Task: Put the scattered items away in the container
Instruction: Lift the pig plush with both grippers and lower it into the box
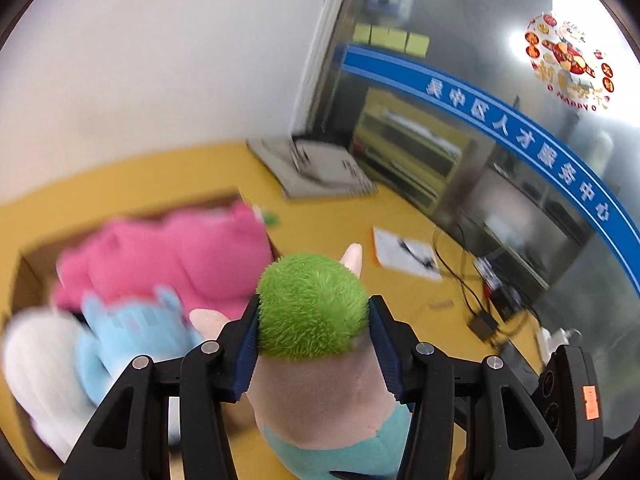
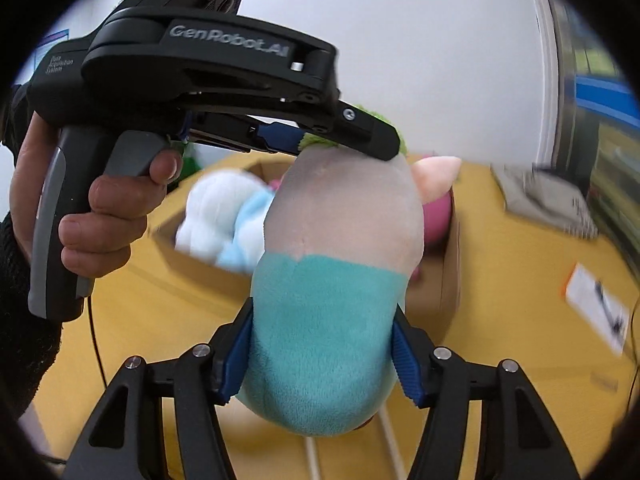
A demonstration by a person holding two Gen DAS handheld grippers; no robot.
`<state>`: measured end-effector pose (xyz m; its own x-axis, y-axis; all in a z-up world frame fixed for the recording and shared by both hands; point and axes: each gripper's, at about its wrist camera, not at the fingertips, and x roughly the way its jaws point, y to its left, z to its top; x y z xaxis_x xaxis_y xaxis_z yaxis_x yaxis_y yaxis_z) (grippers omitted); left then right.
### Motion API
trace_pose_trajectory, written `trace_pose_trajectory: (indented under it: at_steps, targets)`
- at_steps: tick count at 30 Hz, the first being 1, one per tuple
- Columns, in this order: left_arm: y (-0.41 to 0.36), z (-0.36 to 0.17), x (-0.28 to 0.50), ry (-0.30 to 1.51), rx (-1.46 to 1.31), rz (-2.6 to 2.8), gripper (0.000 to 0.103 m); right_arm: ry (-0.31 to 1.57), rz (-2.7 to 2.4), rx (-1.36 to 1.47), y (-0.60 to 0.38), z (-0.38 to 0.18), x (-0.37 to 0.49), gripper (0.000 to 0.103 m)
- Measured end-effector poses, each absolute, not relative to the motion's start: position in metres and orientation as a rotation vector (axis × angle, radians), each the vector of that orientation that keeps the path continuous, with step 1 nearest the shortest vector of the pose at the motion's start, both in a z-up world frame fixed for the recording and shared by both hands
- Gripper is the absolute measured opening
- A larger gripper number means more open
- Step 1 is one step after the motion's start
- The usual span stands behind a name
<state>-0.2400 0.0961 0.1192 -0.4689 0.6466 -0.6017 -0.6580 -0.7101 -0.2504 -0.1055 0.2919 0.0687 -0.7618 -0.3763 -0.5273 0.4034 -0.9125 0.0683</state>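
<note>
Two grippers carry one plush doll point(image 2: 332, 280) above the surface near the cardboard box point(image 2: 450, 280): left gripper point(image 1: 314, 320) jaws clamp its green hair, right gripper point(image 2: 320, 344) jaws its teal body; uneven pulling risks a slipped grip.

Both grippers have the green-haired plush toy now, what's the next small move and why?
Probably carry the plush toy forward over the cardboard box: the left gripper clamps its head, the right gripper its teal body, and the box lies just ahead.

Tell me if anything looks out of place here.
Nothing looks damaged or spilled. The green-haired plush toy is outside the cardboard box, gripped by the left gripper and right gripper.
</note>
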Motion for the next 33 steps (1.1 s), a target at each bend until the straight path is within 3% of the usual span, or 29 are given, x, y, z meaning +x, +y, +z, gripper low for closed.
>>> trace_pose_trajectory:
  at_steps: [6, 14, 22, 29, 33]
  targets:
    - [0.100, 0.134, -0.306, 0.045, -0.833, 2.252, 0.055, 0.070, -2.678, 0.591, 0.284, 0.088, -0.171, 0.061]
    - [0.129, 0.042, -0.352, 0.058, -1.061, 2.123, 0.055, 0.102, -2.701, 0.767, 0.293, 0.018, -0.201, 0.061]
    - [0.146, 0.011, -0.353, 0.063, -1.124, 2.067, 0.056, -0.007, -2.668, 0.902, 0.313, 0.004, -0.196, 0.061]
    - [0.157, -0.028, -0.371, 0.002, -1.242, 1.997, 0.070, -0.055, -2.656, 1.038, 0.318, 0.010, -0.203, 0.065]
    - [0.167, -0.030, -0.372, 0.020, -1.275, 2.017, 0.077, 0.059, -2.725, 0.954, 0.312, 0.028, -0.189, 0.068]
